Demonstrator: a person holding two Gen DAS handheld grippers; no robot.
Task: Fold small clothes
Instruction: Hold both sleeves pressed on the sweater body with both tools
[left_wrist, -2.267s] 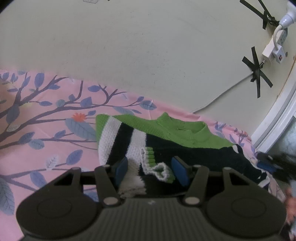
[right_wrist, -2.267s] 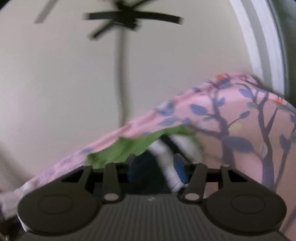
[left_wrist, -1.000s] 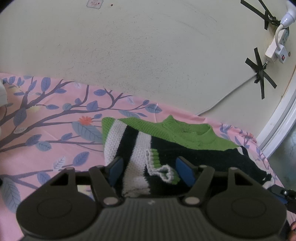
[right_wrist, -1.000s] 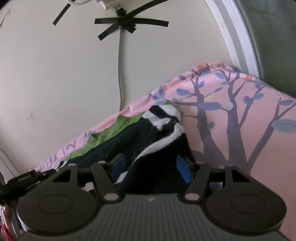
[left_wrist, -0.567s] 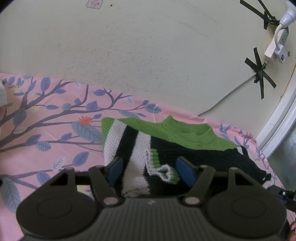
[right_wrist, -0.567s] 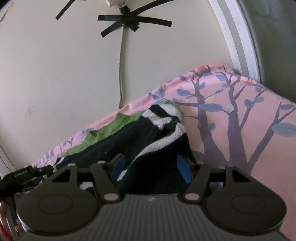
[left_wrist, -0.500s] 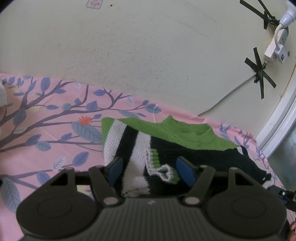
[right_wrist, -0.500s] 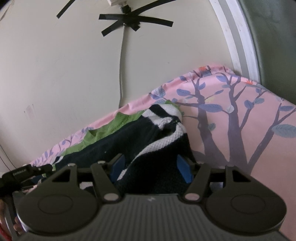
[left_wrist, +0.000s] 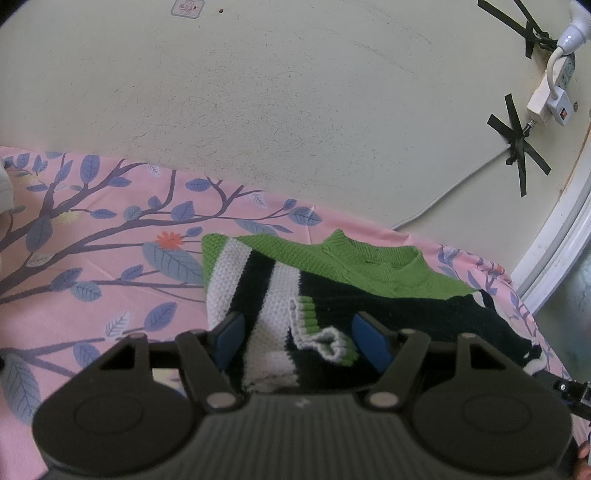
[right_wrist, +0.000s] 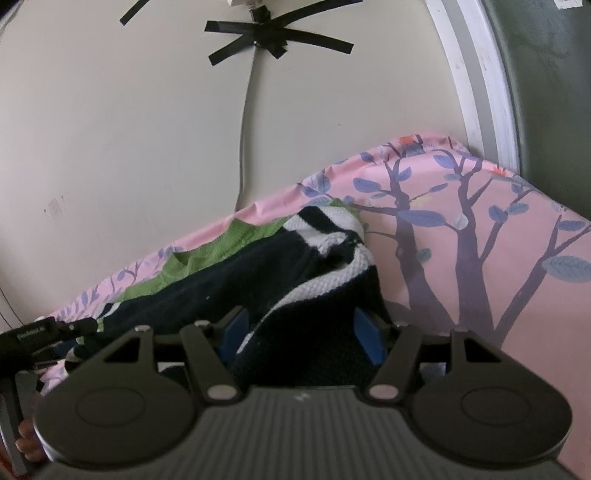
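both tongs released: left tongs (left_wrist: 301, 341) and right tongs (right_wrist: 303, 334) gape over the sweater (left_wrist: 332, 291), its near edge between their pads.

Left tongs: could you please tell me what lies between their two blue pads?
In the left wrist view, the sweater's folded striped sleeve with its green cuff lies between the left tongs' pads.
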